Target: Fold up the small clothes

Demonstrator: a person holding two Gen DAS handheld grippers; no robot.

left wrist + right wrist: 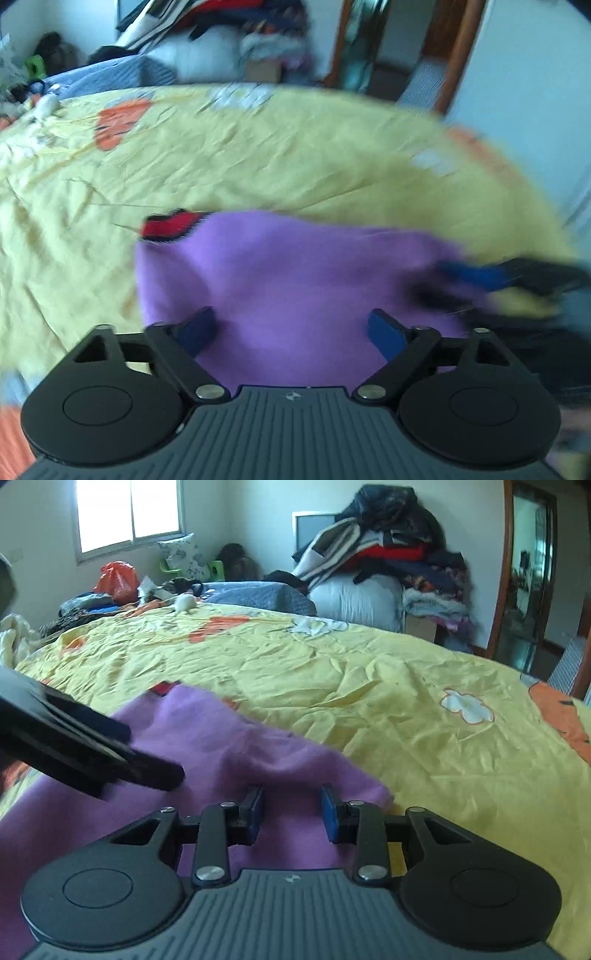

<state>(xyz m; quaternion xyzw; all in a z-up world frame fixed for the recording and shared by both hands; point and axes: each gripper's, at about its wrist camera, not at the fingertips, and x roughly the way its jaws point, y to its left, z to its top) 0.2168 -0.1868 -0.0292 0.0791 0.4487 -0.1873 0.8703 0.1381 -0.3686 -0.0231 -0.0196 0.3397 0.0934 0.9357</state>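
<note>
On the yellow bedspread point(369, 686), both hand-held grippers, left point(291, 328) and right point(291, 808), hang agape above the purple garment point(280, 273).

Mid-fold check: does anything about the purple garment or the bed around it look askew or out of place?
The purple garment lies rumpled on the yellow bedspread, its far edge running slantwise and its near right corner bunched rather than flat. Neither the left gripper nor the right gripper grips it. Nothing looks spilled or damaged.

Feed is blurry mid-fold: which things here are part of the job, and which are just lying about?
In the job:
purple garment
left tool
right tool

Lying about:
yellow bedspread
clothes pile
red bag
grey pillow
</note>
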